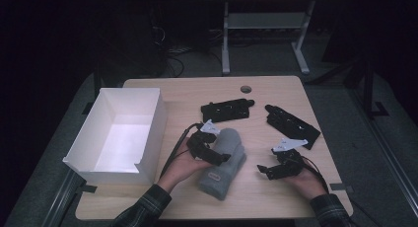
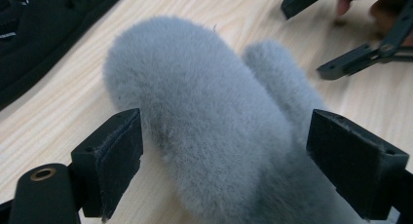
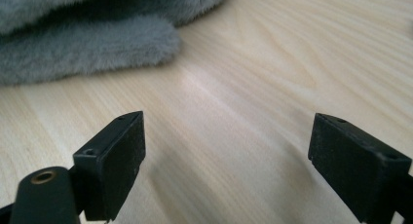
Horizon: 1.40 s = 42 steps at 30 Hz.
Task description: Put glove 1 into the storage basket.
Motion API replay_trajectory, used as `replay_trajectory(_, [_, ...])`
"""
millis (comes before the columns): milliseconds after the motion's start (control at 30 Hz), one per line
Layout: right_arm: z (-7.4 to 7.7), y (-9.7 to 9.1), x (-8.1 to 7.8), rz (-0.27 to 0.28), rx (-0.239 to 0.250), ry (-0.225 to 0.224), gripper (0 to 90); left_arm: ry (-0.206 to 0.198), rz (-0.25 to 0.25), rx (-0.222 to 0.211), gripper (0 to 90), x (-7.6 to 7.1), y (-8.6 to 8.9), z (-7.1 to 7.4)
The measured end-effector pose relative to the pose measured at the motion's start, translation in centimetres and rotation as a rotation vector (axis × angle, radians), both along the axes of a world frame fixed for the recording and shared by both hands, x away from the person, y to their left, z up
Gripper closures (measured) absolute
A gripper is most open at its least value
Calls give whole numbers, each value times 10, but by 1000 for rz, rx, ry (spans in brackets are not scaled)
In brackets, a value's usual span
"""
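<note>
grey fluffy mitten (image 1: 224, 163) lies just right of the white box (image 1: 118, 133). left gripper (image 2: 224, 160) spread wide, straddling it; right gripper (image 3: 226, 160) spread, empty. likely soft, light, squashy; pinch mid-body.

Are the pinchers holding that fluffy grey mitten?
No, nothing is held. The left gripper is open, its jaws either side of the grey mitten without squeezing it. The right gripper is open over bare table.
</note>
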State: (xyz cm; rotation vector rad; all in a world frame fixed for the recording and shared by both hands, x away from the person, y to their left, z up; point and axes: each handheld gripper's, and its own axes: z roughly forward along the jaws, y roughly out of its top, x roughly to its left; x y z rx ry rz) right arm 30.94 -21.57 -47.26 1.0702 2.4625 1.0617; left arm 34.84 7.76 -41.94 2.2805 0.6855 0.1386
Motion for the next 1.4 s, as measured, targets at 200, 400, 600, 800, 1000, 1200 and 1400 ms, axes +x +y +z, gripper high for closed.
replay_trajectory(200, [-2,5,0,1,-26,-11,126,19,14,3,128,0,-5,-12])
replay_trajectory(400, [-5,8,0,9,-39,-3,119,35,-13,49,127,3,-10,-25])
replay_trajectory(600, [-6,8,1,17,-31,1,120,60,-30,54,126,7,-11,-33])
replay_trajectory(800, [-6,8,0,21,-26,2,119,108,-24,55,127,10,-12,-38])
replay_trajectory(1000, [-9,8,-1,29,-3,-15,111,150,-40,23,193,11,-12,-41])
replay_trajectory(1200, [-9,8,-1,30,-1,-15,111,183,-84,17,402,11,-14,-38])
replay_trajectory(1400, [-9,8,-1,31,-1,-15,111,211,-134,18,598,10,-16,-36])
